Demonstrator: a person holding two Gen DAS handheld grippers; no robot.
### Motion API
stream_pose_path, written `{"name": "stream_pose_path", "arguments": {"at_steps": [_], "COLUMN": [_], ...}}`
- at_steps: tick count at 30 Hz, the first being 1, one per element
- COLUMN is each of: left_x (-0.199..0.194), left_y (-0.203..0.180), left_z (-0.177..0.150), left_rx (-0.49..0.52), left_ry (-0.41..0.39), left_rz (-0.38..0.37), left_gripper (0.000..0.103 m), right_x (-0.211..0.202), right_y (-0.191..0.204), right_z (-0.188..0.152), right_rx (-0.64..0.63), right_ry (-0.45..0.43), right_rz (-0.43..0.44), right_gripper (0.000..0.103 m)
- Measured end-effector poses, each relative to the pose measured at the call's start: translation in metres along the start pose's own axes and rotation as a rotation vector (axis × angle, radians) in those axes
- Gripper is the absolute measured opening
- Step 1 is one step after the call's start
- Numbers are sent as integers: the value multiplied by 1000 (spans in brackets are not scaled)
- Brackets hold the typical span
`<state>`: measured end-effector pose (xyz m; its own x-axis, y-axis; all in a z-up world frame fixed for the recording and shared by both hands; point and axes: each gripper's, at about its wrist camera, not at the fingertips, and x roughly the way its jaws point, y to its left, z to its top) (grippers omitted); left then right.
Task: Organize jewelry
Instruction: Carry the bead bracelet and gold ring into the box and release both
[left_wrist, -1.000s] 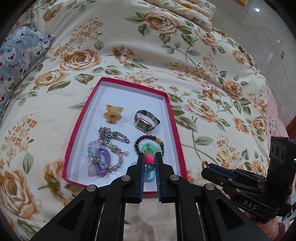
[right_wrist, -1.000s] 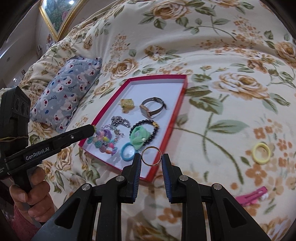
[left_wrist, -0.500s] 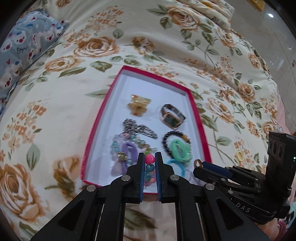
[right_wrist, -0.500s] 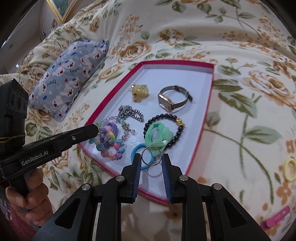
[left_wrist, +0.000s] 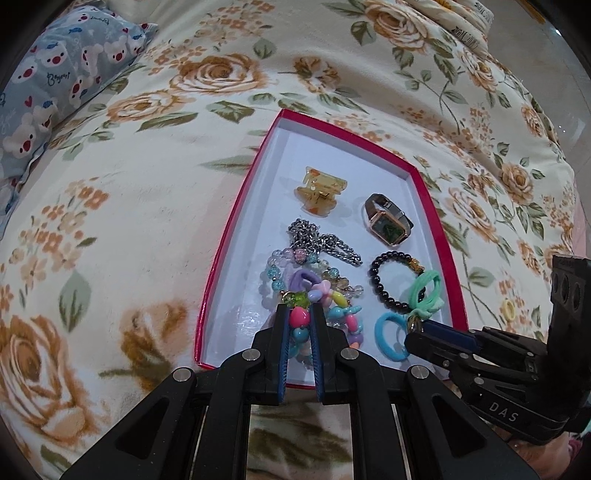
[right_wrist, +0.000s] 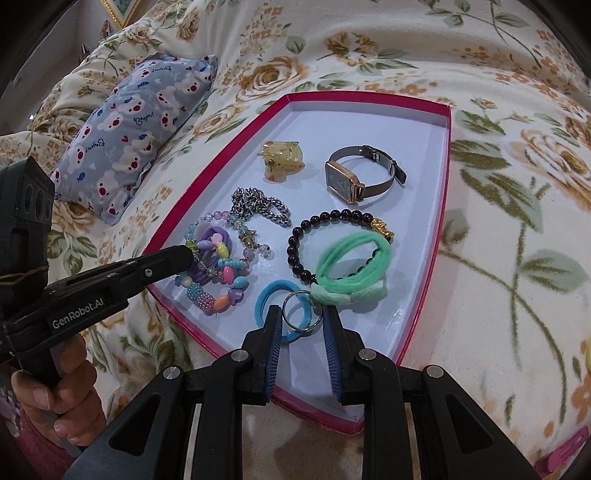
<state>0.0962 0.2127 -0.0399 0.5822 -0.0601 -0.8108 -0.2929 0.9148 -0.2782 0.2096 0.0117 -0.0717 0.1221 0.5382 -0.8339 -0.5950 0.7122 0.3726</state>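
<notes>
Left gripper (left_wrist: 300, 319): you have it clamped on the colourful bead bracelet (right_wrist: 221, 275), low over the red tray's (left_wrist: 236, 236) near-left part; its lower beads are hidden behind the fingers.
Right gripper (right_wrist: 302, 318): you hold the metal ring (right_wrist: 302, 309) pinched upright above the blue hair tie (right_wrist: 275, 295); contact cannot be judged.
Cut off: pink clip (right_wrist: 565, 452) at the frame edge.

A colourful bead bracelet (left_wrist: 300, 318) and a metal ring (right_wrist: 302, 309) are hanging, pinched, over the red-rimmed tray (right_wrist: 443, 206).
</notes>
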Motion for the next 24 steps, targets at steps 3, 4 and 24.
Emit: {"name": "stream_pose_path", "arguments": {"at_steps": [3,4,24], "left_x": [1,1,0], "left_y": [2,3,2], "left_z": [1,1,1], "left_rx": [-8,-12,-27], "left_ry": [4,5,10], "left_rz": [-4,-6,-5], "left_gripper": [10,10,17], "right_x": [0,0,-2], "right_y": [0,0,0], "right_z": [0,0,-1], "right_rx": [0,0,5], "right_ry": [0,0,-1], "right_rz": [0,0,11], "right_gripper": [24,24,24]}}
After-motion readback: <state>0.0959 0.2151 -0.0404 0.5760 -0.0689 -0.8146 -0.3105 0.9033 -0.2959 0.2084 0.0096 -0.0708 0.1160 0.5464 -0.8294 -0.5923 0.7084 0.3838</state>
